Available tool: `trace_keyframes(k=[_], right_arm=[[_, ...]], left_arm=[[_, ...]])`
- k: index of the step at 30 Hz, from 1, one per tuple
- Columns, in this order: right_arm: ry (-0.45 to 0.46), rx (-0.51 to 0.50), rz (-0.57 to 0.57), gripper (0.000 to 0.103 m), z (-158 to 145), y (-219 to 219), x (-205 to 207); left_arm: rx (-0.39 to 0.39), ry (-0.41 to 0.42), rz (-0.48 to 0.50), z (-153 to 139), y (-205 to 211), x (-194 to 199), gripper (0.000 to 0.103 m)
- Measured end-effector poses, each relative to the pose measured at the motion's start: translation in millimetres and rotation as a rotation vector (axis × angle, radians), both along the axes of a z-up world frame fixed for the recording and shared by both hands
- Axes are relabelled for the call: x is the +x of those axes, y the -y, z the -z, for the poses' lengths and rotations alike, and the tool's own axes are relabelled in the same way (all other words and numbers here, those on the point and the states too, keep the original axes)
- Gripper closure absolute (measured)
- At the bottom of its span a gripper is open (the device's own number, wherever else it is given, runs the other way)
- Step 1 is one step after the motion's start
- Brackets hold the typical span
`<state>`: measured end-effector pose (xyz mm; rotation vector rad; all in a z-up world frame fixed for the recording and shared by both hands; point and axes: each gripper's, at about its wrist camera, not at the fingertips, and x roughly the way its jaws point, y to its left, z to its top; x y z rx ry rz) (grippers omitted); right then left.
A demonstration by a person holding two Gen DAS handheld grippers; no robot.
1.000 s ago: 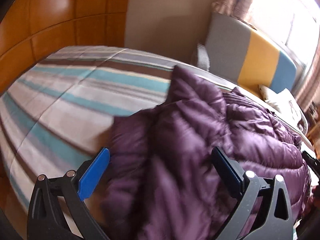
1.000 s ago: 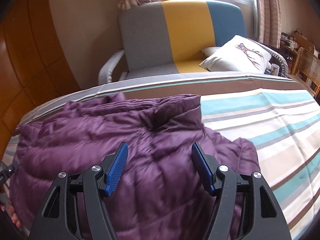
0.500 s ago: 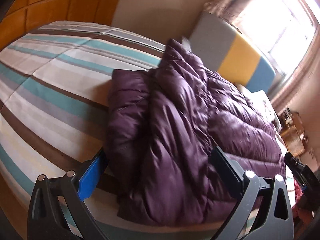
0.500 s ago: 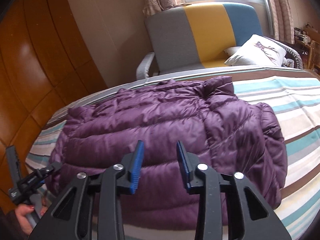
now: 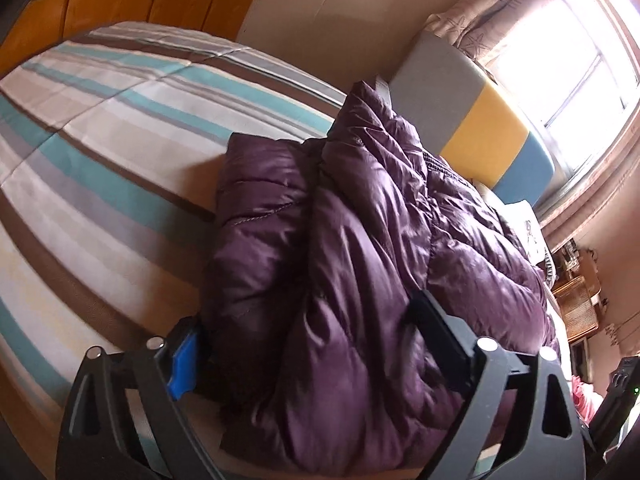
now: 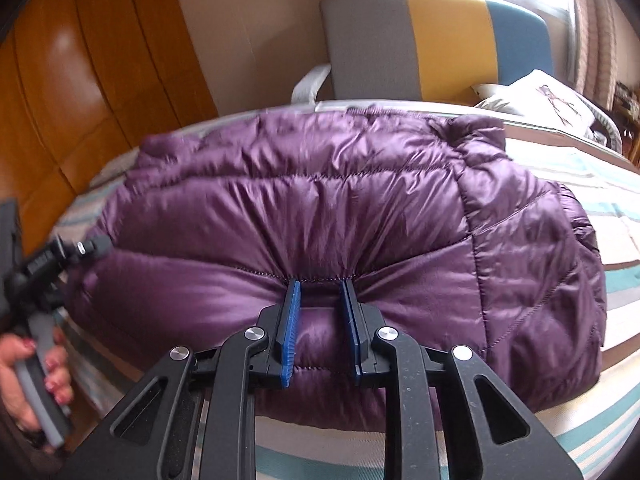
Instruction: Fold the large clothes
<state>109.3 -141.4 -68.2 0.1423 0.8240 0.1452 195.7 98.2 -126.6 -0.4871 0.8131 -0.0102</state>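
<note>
Nearest in the right wrist view, the right gripper [image 6: 320, 312] has its jaws drawn narrow; they have just been closing, and a puffed fold of the purple down jacket [image 6: 340, 216] bulges between the blue pads, which pinch it at a quilted seam along the near edge. In the left wrist view the left gripper [image 5: 304, 344] stands with jaws wide, though they have just closed a little; the bulky end of the jacket [image 5: 340, 260] sits between them. The left blue pad is just beside the fabric or touching it, and I cannot tell whether the right one presses.

The jacket lies across the striped bedspread [image 6: 600, 412], near the bed's front edge, already doubled into a thick bundle with the sleeve side tucked in. It looks light, soft and springy, with a slick shiny shell, so a shallow pinch may slip and the filling will likely puff back after each fold. Better holds, I judge, are seams and hem edges, where the stitching gives the pads something firm.

At the left edge of the right wrist view, a hand [image 6: 24, 384] holds the other tool's handle. Beyond the bed stand a grey, yellow and blue chair [image 6: 436, 40], a white cushion [image 6: 540, 100] and a bright window [image 5: 580, 60].
</note>
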Motion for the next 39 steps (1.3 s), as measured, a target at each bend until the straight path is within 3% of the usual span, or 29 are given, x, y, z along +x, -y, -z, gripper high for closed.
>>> trace_keyframes(k=[4, 6, 9, 10, 12, 16, 18, 19, 20, 22, 24, 31, 34, 37, 39], right_arm=[[-0.007, -0.005, -0.006, 0.082, 6.3, -1.1, 0.8], [-0.001, -0.004, -0.005, 0.082, 8.0, -1.2, -0.4], [0.01, -0.008, 0.0, 0.082, 9.5, -2.3, -2.5], [0.011, -0.007, 0.002, 0.082, 9.6, -2.4, -2.8], [0.009, 0.0, 0.003, 0.082, 9.8, -2.0, -2.7], [0.006, 0.009, 0.006, 0.082, 9.8, -0.4, -2.6], [0.007, 0.008, 0.006, 0.082, 9.5, 0.1, -2.4], [0.006, 0.009, 0.007, 0.082, 9.5, 0.4, -2.7], [0.004, 0.011, 0.007, 0.082, 9.6, 0.7, -2.6], [0.002, 0.008, 0.007, 0.082, 9.5, 0.8, -2.4], [0.003, 0.006, 0.009, 0.082, 9.6, 0.6, -2.5], [0.006, 0.006, 0.018, 0.082, 11.6, -1.2, -1.7], [0.009, 0.037, 0.026, 0.082, 7.0, 3.4, -2.4], [0.08, 0.14, 0.053, 0.082, -7.2, 22.5, -15.7], [0.136, 0.133, 0.103, 0.082, -18.0, 38.0, -26.8]], left_arm=[[0.009, 0.006, -0.013, 0.2, 0.9, 7.2, 0.011], [-0.022, 0.011, -0.037, 0.4, -1.2, 7.0, 0.021], [-0.144, 0.026, -0.072, 3.7, -9.6, 3.0, 0.038], [-0.213, 0.031, -0.078, 7.4, -14.4, 1.7, 0.039], [-0.267, 0.042, -0.087, 11.7, -20.0, 0.5, 0.039], [-0.236, 0.036, -0.08, 11.4, -14.2, 4.6, 0.04], [-0.217, 0.023, -0.082, 11.0, -11.1, 7.4, 0.053], [-0.242, 0.016, -0.073, 11.8, -10.4, 9.4, 0.065], [-0.26, 0.016, -0.074, 10.4, -10.2, 10.2, 0.069], [-0.218, 0.044, -0.073, -0.5, -4.4, 7.6, 0.079], [-0.136, 0.094, -0.053, -18.6, 9.1, 2.4, 0.082], [0.024, 0.304, 0.051, -84.2, 56.4, -14.5, 0.084], [0.096, 0.355, 0.092, -105.0, 78.3, -14.4, 0.084], [0.171, 0.388, 0.106, -120.9, 92.9, -14.2, 0.084], [0.203, 0.399, 0.11, -127.9, 99.2, -12.7, 0.084]])
